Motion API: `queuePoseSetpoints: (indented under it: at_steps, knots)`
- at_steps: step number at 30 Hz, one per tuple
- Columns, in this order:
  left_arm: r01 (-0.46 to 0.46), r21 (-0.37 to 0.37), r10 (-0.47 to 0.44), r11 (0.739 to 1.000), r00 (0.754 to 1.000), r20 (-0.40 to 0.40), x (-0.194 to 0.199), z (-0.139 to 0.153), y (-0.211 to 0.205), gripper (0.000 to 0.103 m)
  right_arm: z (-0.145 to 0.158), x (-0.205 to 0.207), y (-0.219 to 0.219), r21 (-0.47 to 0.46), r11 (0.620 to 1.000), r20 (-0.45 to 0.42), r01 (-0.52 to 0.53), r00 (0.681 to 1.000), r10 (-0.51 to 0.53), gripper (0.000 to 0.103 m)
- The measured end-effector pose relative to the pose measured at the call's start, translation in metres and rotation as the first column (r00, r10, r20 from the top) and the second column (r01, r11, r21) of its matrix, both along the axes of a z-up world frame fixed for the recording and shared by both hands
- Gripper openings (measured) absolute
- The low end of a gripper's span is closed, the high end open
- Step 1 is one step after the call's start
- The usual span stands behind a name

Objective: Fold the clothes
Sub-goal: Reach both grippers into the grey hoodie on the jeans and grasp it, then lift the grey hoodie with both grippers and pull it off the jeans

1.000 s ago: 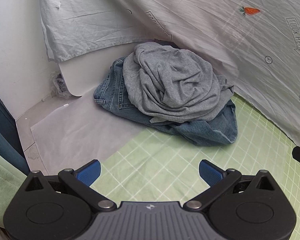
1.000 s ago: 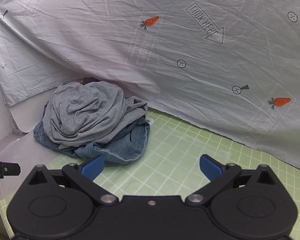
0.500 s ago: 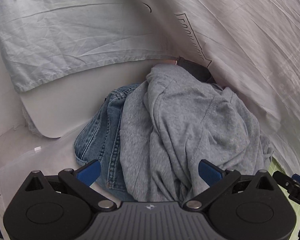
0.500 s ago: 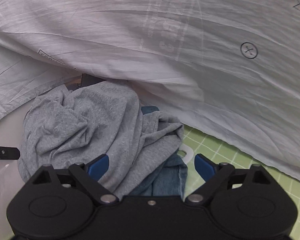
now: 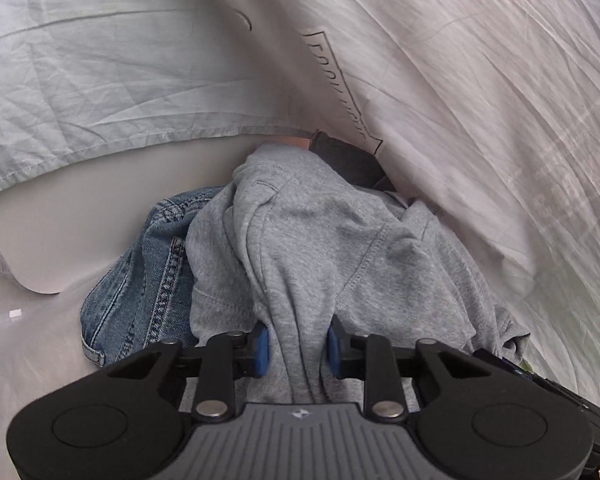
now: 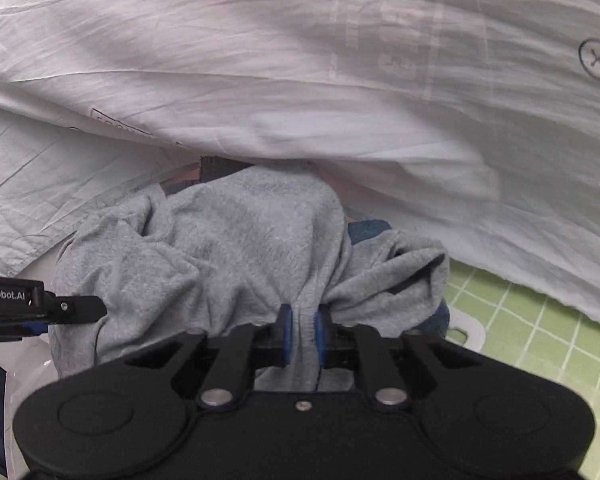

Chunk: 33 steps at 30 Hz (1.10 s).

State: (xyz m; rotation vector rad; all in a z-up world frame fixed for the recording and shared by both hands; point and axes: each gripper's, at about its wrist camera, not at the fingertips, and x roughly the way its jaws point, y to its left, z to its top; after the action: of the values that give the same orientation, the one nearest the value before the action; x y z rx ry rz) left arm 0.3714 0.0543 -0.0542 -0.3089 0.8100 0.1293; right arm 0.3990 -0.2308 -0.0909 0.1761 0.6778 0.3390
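Both tools have come forward from the open green mat [image 6: 540,340] to the clothes pile. Left tool [image 5: 296,344] is closing, with a fold of the grey sweatshirt [image 5: 320,248] between its blue pads. Right tool [image 6: 300,334] is shut tight on another fold. Jeans [image 5: 140,280] lie under the sweatshirt at 9 o'clock (white printed sheet [image 5: 460,80] at 12).

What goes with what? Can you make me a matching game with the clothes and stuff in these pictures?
Things:
1. sweatshirt
2. jeans
3. mat
4. sheet

Descriptions:
A. green with white squares
B. blue, underneath the pile
C. grey, pinched by both grippers
D. pale, hanging behind the pile

Pairs: 1-C, 2-B, 3-A, 4-D
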Motion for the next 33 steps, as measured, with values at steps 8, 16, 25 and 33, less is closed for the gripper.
queuePoseSetpoints:
  at_steps: [8, 16, 25, 33]
  knots:
    - [0.108, -0.015, -0.106, 0.994, 0.989, 0.104, -0.066, 0.059, -0.035, 0.019, 0.057, -0.089, -0.037, 0.055, 0.995, 0.135, 0.087, 0.986, -0.094, 0.006]
    - [0.401, -0.063, -0.391, 0.914, 0.911, 0.129, -0.207, 0.088, -0.129, 0.019, 0.086, -0.272, -0.098, 0.028, 0.959, 0.240, 0.281, 0.930, -0.279, 0.006]
    - [0.603, -0.165, -0.623, 0.781, 0.730, -0.282, -0.333, -0.003, -0.239, 0.029, 0.009, -0.463, -0.177, -0.218, 0.839, -0.096, 0.499, 0.844, -0.527, 0.008]
    - [0.434, -0.104, -0.447, 0.895, 0.872, -0.200, -0.337, 0.019, -0.216, 0.057, 0.005, -0.503, -0.199, -0.211, 0.828, -0.088, 0.520, 0.833, -0.545, 0.040]
